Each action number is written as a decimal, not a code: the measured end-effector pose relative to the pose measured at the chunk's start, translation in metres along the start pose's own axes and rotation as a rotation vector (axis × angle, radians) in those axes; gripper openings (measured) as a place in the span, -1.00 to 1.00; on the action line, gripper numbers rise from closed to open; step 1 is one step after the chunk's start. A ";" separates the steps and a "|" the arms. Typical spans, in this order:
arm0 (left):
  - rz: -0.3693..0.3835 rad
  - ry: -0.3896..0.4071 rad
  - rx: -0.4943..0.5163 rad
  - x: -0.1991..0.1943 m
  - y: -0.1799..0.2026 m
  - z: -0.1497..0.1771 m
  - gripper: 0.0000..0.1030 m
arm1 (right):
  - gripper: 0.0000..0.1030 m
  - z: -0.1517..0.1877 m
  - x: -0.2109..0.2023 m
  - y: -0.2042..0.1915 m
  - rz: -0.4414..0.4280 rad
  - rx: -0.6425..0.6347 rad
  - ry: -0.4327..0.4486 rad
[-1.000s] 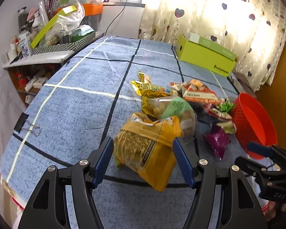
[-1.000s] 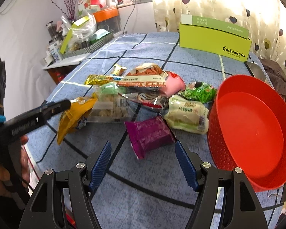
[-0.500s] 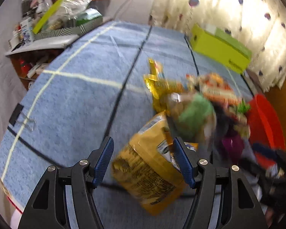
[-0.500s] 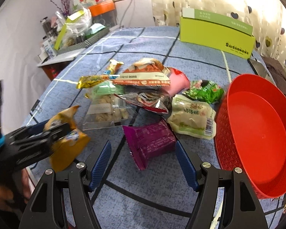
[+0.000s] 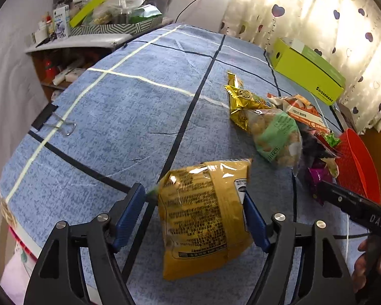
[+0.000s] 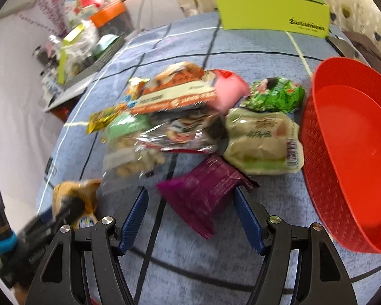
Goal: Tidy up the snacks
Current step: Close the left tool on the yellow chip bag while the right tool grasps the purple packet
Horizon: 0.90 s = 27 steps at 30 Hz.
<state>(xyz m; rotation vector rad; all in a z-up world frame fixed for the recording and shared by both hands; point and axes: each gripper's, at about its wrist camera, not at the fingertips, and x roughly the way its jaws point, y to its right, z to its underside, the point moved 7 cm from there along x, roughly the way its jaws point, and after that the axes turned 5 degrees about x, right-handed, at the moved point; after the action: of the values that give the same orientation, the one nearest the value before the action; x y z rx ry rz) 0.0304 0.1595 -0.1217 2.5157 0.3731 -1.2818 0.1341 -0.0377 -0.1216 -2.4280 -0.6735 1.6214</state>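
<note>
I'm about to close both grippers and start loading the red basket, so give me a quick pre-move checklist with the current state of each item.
1. Yellow snack bag between the left gripper fingers: ok, jaws open around it.
2. Left grip secure: not ok, not yet closed.
3. Purple packet between the right gripper fingers: ok, jaws open, its near end sits in the gap.
4. Red basket free to receive snacks: ok, nothing visible inside.
5. Purple packet free of neighbours: cannot tell, the pale green bag lies right against its far end.
6. Right view sharp enough to judge contact: not ok, motion blur.
</note>
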 end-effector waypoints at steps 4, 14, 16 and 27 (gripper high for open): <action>0.035 -0.018 -0.005 0.010 0.002 0.004 0.46 | 0.35 -0.008 0.001 0.001 -0.008 0.064 0.014; 0.030 0.042 0.092 0.017 0.009 0.002 0.49 | -0.26 -0.005 0.015 0.004 0.121 -0.012 0.016; 0.034 0.052 0.113 0.017 0.010 0.001 0.46 | -0.30 -0.003 0.012 0.003 0.125 -0.040 0.026; 0.049 0.107 0.165 0.003 0.019 -0.003 0.14 | -0.37 0.022 -0.014 0.000 0.091 -0.110 0.059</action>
<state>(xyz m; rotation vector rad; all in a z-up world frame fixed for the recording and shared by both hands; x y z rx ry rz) 0.0410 0.1430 -0.1201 2.7206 0.2352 -1.2086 0.1096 -0.0470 -0.1190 -2.6087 -0.6686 1.5778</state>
